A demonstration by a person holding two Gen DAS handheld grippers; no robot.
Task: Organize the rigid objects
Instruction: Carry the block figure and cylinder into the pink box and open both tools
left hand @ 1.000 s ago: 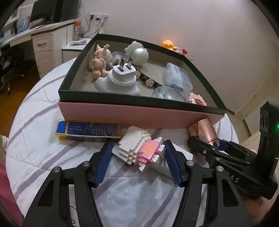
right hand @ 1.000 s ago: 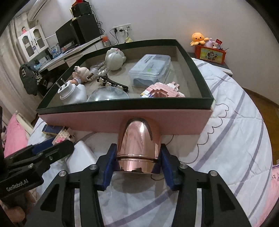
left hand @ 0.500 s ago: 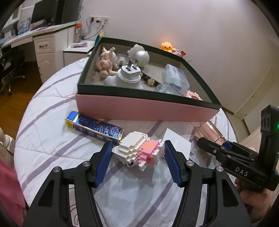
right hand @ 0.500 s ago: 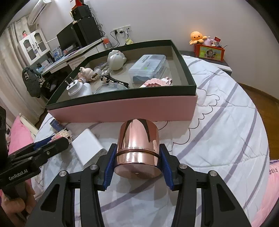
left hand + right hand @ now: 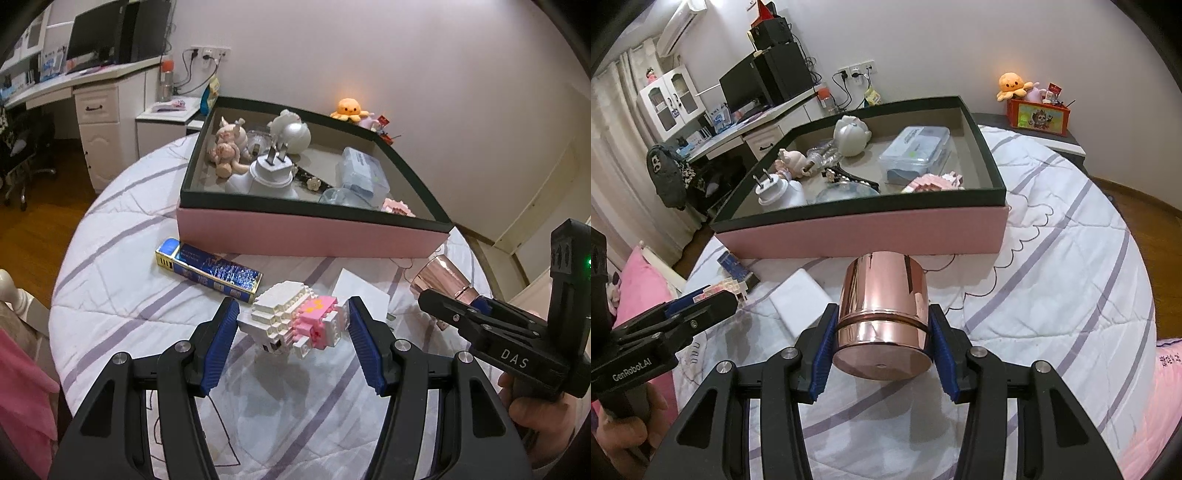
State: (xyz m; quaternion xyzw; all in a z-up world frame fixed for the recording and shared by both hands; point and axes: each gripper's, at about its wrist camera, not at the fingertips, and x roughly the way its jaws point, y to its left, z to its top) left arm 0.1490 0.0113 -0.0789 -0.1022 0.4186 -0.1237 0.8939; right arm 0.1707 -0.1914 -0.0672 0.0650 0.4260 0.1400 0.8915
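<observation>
— Above the quilt (image 5: 1071, 258), short of the box (image 5: 306, 230), what does each gripper carry?

— Left gripper (image 5: 291, 328) is clamped on the brick toy (image 5: 295, 325), which looks lifted clear of the cloth. Right gripper (image 5: 882, 332) squeezes the copper cup (image 5: 882, 314) near its base, tipped on its side.

— So which step?

— Carrying, I'd judge (both loads are outside the box). Next calls for rising over the dark rim, then finding bare floor beside the plug (image 5: 271, 173) and case (image 5: 916, 153).

— What's left out?

— A blue pack (image 5: 210, 271) and a white card (image 5: 801, 299).
</observation>
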